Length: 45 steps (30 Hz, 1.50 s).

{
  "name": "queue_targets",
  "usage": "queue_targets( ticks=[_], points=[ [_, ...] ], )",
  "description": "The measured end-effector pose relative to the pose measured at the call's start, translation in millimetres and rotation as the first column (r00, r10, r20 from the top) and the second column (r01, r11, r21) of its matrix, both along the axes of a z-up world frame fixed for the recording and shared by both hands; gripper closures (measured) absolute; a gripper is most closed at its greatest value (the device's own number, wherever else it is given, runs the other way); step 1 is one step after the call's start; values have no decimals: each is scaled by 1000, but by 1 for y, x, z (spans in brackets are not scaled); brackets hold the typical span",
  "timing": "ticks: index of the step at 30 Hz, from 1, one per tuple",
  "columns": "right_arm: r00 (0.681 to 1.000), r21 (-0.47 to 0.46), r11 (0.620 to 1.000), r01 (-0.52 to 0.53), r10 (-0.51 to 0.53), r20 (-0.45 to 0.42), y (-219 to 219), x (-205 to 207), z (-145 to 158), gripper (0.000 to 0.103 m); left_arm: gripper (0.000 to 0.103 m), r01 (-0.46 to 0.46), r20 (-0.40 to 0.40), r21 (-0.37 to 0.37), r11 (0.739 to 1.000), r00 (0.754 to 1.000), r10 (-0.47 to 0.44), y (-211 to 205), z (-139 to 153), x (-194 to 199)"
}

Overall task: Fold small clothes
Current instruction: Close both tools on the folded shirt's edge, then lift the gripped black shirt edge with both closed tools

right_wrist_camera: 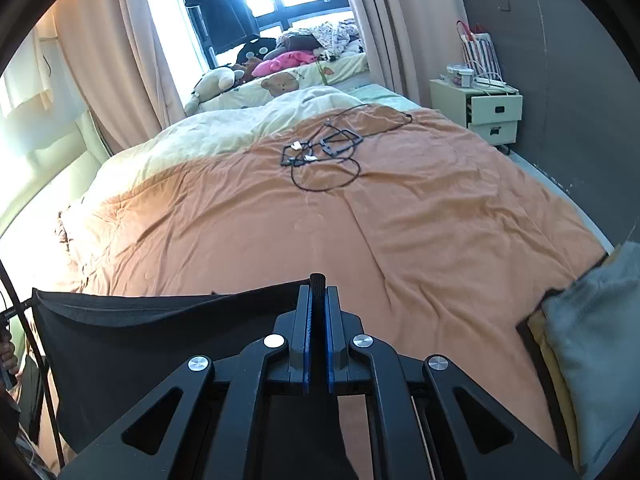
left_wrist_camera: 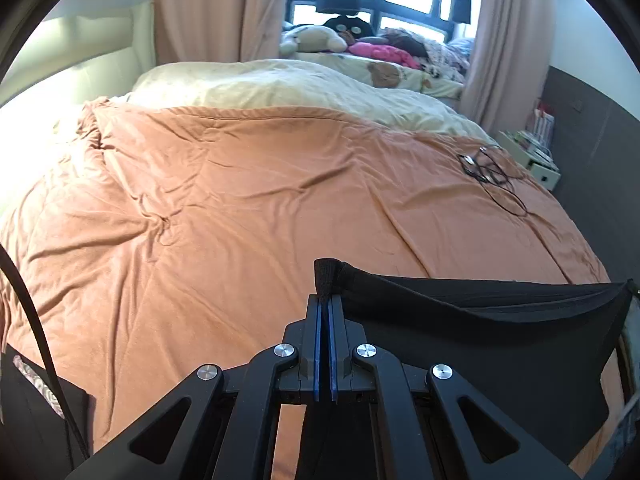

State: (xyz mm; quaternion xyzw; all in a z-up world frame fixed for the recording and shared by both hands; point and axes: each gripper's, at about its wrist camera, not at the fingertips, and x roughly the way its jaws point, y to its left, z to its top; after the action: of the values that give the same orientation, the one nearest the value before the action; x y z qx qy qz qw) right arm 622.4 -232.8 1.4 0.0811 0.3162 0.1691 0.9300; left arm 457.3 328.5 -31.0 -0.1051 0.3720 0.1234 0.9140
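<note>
A small black garment [left_wrist_camera: 500, 332] hangs stretched between my two grippers above the near edge of the orange bedspread [left_wrist_camera: 240, 200]. My left gripper [left_wrist_camera: 325, 300] is shut on its left top corner, which pokes up past the fingertips. In the right wrist view the same black garment [right_wrist_camera: 160, 340] spreads to the left, and my right gripper [right_wrist_camera: 318, 292] is shut on its right top corner. The cloth's lower part hangs down out of sight behind the gripper bodies.
Black cables and small frames [right_wrist_camera: 324, 152] lie on the far right of the orange bedspread [right_wrist_camera: 420, 220]. A cream duvet [left_wrist_camera: 280, 84] lies beyond. A bedside drawer unit [right_wrist_camera: 486, 112] stands at right. A grey cushion [right_wrist_camera: 592, 340] sits near right. Dark clothes [left_wrist_camera: 32, 412] lie at near left.
</note>
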Motion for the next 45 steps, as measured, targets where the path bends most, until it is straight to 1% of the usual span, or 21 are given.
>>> queue_targets(
  ticks=[5, 8, 12, 16, 21, 23, 25, 27, 33, 37, 40, 42, 43, 45],
  points=[
    [1000, -20, 1000, -1, 1, -4, 17, 30, 0, 101, 100, -39, -12, -10, 999, 999, 39, 11, -8, 21],
    [1000, -41, 999, -5, 4, -30, 29, 52, -10, 101, 100, -43, -58, 7, 999, 997, 44, 14, -26, 43],
    [997, -66, 998, -7, 2, -78, 43, 84, -28, 101, 100, -52, -125, 5, 999, 991, 52, 18, -62, 69],
    [992, -99, 995, -8, -5, -125, 56, 115, -52, 101, 100, -55, -185, 11, 998, 981, 56, 22, -96, 85],
    [985, -127, 992, 4, -26, -173, 66, 145, -76, 101, 100, -56, -246, 26, 998, 967, 61, 24, -125, 101],
    [983, -127, 992, 10, -34, -182, 68, 153, -80, 101, 100, -51, -263, 32, 998, 963, 58, 24, -133, 105],
    [983, -129, 992, 15, -38, -179, 72, 157, -82, 101, 100, -45, -269, 41, 998, 962, 55, 23, -136, 107],
    [985, -131, 991, 14, -37, -169, 76, 156, -80, 102, 100, -39, -258, 54, 998, 965, 52, 22, -135, 105],
    [994, -127, 992, 12, -25, -107, 75, 142, -66, 102, 100, -35, -193, 46, 998, 980, 43, 25, -117, 97],
    [994, -132, 991, 26, -39, -101, 73, 141, -67, 102, 100, -38, -179, 62, 997, 983, 49, 25, -109, 99],
    [994, -141, 990, 26, -41, -106, 77, 145, -73, 102, 100, -38, -194, 76, 996, 980, 52, 26, -113, 107],
    [991, -152, 988, 28, -47, -124, 80, 153, -83, 102, 100, -37, -222, 86, 996, 973, 55, 25, -123, 114],
    [989, -155, 987, 28, -50, -139, 81, 158, -87, 102, 100, -36, -243, 93, 995, 968, 58, 25, -130, 117],
    [978, -168, 986, 23, -57, -200, 87, 172, -104, 101, 100, -39, -303, 96, 995, 951, 66, 24, -149, 126]
  ],
)
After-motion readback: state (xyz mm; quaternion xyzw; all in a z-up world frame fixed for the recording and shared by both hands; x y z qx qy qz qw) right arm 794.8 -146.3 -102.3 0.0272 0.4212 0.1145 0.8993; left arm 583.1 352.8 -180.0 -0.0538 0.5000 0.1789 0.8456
